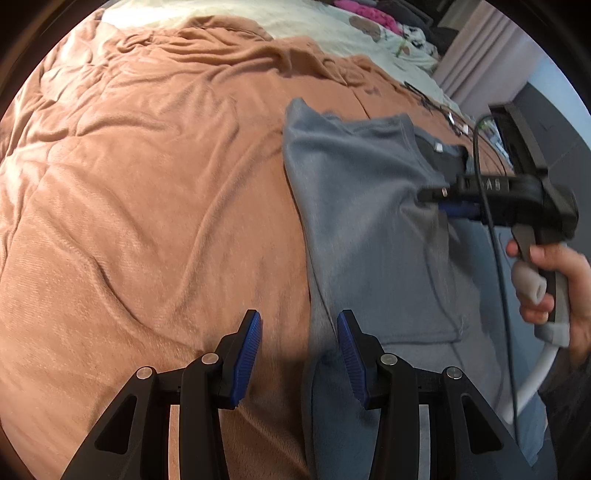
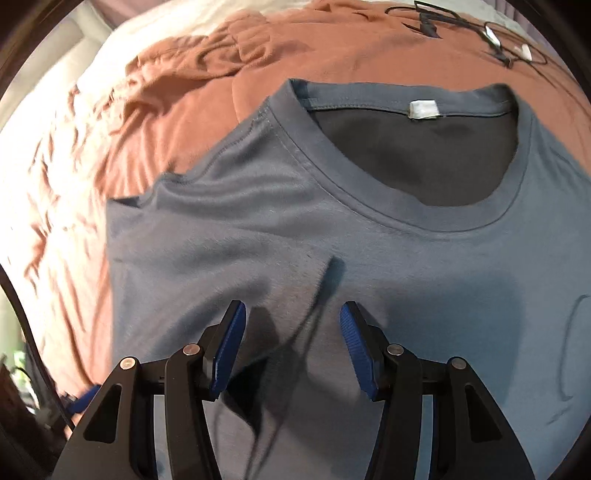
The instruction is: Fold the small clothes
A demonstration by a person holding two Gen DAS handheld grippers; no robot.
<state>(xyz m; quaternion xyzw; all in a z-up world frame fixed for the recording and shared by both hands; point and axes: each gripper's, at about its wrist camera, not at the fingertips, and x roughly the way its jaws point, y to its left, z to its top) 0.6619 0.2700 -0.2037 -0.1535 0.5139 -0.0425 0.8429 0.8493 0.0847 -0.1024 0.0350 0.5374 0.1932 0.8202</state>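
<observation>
A grey-blue T-shirt [image 2: 369, 258] lies flat on the rust-brown blanket [image 1: 147, 184], neck opening and white label [image 2: 424, 109] facing up. Its near side panel is folded in over the front, ending in a slanted edge [image 2: 325, 280]. My right gripper [image 2: 291, 310] hovers over the chest just below the collar, open with nothing between its blue pads. In the left wrist view that same right gripper [image 1: 434, 201] sits over the shirt [image 1: 369, 221], held by a hand [image 1: 550, 284]. My left gripper [image 1: 299, 317] is open above the shirt's folded left edge, gripping nothing.
Black cables and small white items [image 2: 495, 40] lie on the blanket beyond the collar. A cream sheet [image 1: 295, 22] and pink things [image 1: 369, 14] cover the far part of the bed. Rumpled blanket spreads left of the shirt. The right gripper's cable [image 1: 495, 258] hangs across the shirt.
</observation>
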